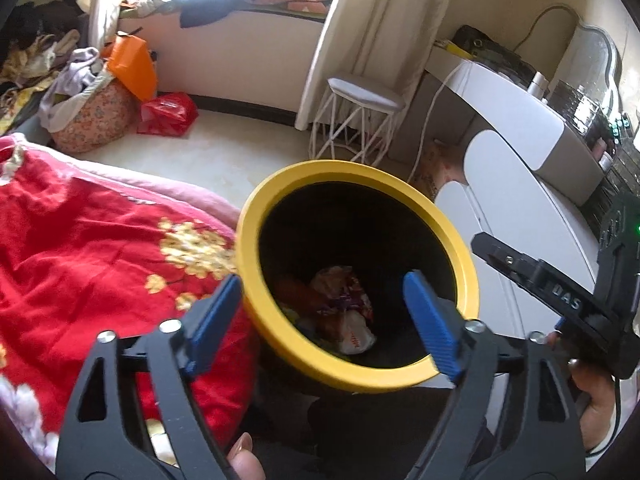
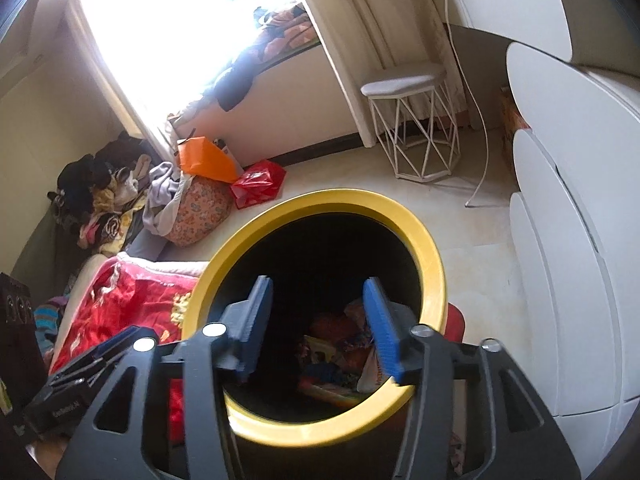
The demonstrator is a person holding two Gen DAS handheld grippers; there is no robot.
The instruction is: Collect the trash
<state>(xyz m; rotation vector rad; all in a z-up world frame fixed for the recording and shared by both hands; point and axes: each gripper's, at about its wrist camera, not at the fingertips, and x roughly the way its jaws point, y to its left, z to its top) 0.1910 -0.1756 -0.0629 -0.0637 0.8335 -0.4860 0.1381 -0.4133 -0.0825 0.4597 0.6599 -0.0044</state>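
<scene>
A black trash bin with a yellow rim point(image 1: 256, 216) stands on the floor beside the bed; it also shows in the right wrist view point(image 2: 434, 276). Crumpled wrappers and colourful trash point(image 1: 344, 304) lie at its bottom, seen too in the right wrist view point(image 2: 336, 364). My left gripper point(image 1: 320, 312) is open and empty, hovering over the bin's mouth. My right gripper point(image 2: 320, 328) is open and empty, also above the bin's mouth. The right gripper's body shows at the right edge of the left wrist view point(image 1: 560, 292).
A bed with a red flowered quilt point(image 1: 92, 256) lies left of the bin. White drawers point(image 2: 580, 240) stand to the right. A white wire stool point(image 1: 360, 120), a red bag point(image 1: 168, 114), an orange bag point(image 1: 134, 64) and piled clothes point(image 2: 108, 192) sit by the window wall.
</scene>
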